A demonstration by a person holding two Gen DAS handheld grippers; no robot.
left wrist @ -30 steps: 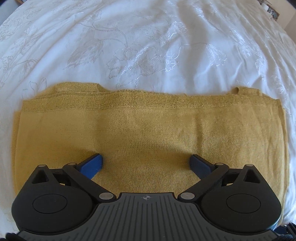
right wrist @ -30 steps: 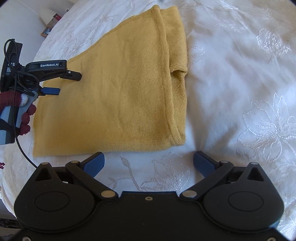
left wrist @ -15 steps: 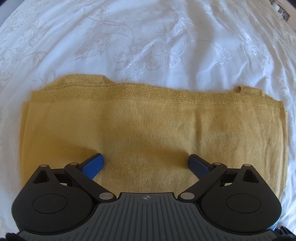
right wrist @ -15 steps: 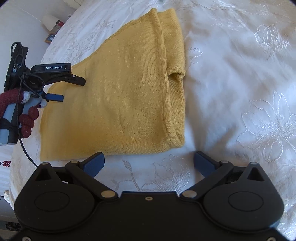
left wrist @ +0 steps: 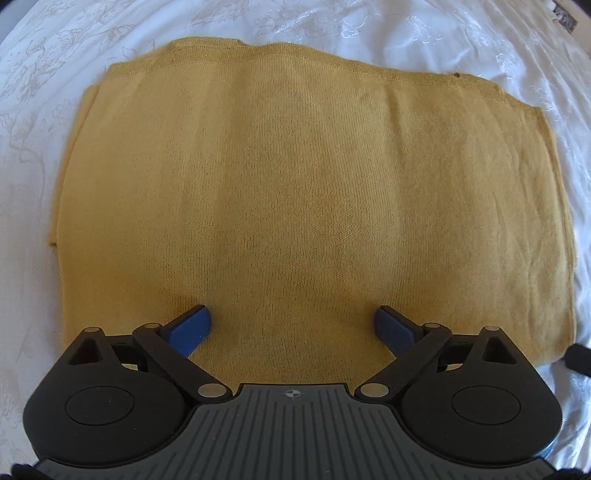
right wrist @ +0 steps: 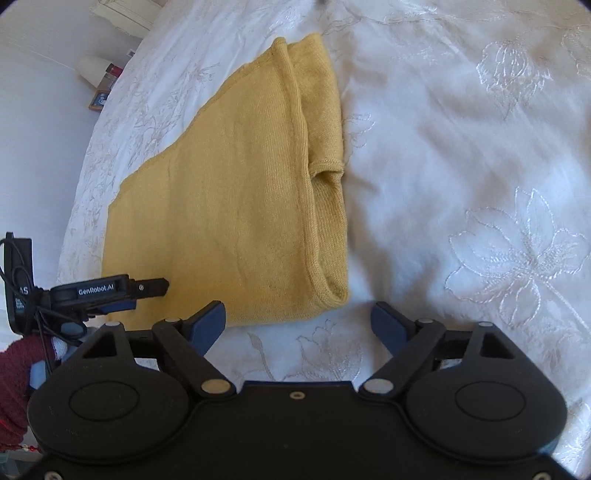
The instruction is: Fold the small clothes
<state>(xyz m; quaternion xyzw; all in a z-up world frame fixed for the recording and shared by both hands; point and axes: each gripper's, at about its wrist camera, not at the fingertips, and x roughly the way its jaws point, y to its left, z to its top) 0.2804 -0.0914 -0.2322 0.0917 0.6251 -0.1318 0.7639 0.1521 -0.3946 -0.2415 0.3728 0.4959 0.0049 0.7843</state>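
Note:
A mustard-yellow knitted garment (left wrist: 295,192) lies folded flat on the white embroidered bedspread (left wrist: 369,29). My left gripper (left wrist: 291,314) hangs open just above the cloth near its closer edge, blue pads (left wrist: 188,328) wide apart, pressing on nothing. In the right wrist view the same garment (right wrist: 221,206) shows a doubled hem along its right side and a rounded near corner (right wrist: 332,295). My right gripper (right wrist: 297,310) hovers in front of that corner. Its jaws are closing, with only bedspread and the garment's edge between them. The left gripper (right wrist: 144,295) appears at the garment's near left corner.
A hand in a dark red knitted glove (right wrist: 14,369) holds the left gripper. Beyond the bed's far left edge stand a white rounded object (right wrist: 90,68) and small boxes (right wrist: 99,99). Bedspread (right wrist: 480,184) stretches right of the garment.
The left gripper has travelled along the garment toward its near corner, so cloth now fills its view. The right gripper has shifted slightly toward the garment's corner and its jaws have narrowed.

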